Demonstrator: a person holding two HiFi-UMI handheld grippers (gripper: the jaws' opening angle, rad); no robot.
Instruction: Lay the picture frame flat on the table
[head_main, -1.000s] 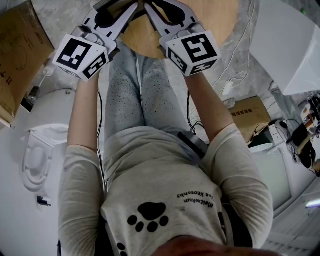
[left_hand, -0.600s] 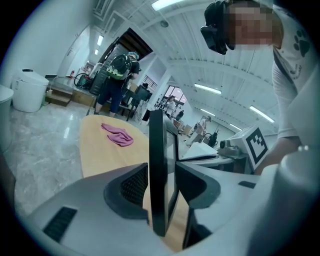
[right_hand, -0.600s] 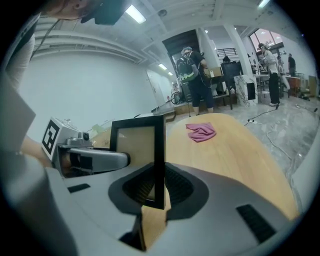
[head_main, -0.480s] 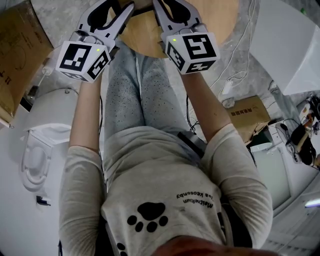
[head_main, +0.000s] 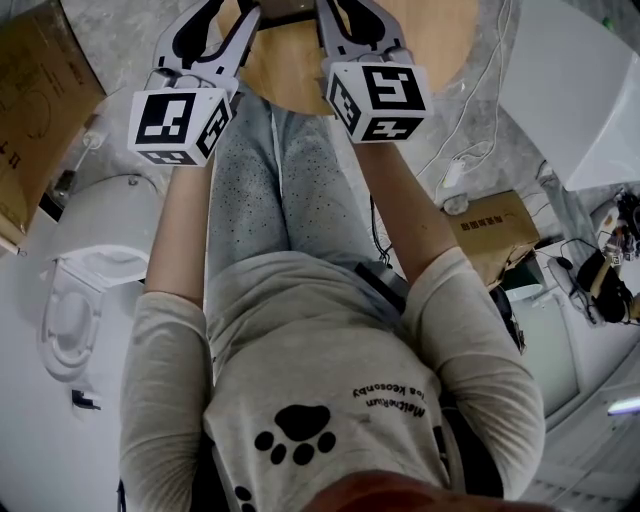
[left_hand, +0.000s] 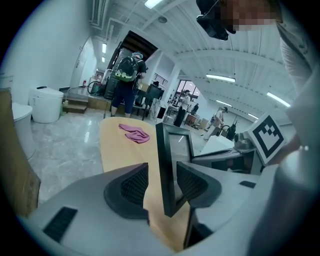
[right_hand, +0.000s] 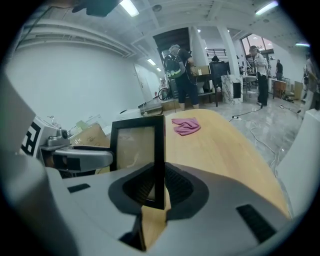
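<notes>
A black picture frame (right_hand: 137, 147) stands upright on the round wooden table (right_hand: 225, 145). My right gripper (right_hand: 157, 187) is shut on its side edge, with the dark pads pressing both faces. In the left gripper view the frame (left_hand: 167, 160) shows edge-on between the jaws of my left gripper (left_hand: 160, 182), which are opening; a clear gap separates the left pad from the frame. The head view has both grippers at the top edge over the table (head_main: 440, 40), the left gripper (head_main: 225, 12) beside the right gripper (head_main: 345, 12), and only a dark strip of the frame (head_main: 285, 8).
A pink cloth (right_hand: 186, 126) lies farther out on the table. Cardboard boxes (head_main: 40, 110) (head_main: 495, 225) and a white toilet (head_main: 75, 300) stand on the floor around the person's legs. People stand in the background (left_hand: 127, 75).
The left gripper's jaws have spread apart off the frame. Both grippers have shifted a little farther out over the table, and the right one keeps its hold.
</notes>
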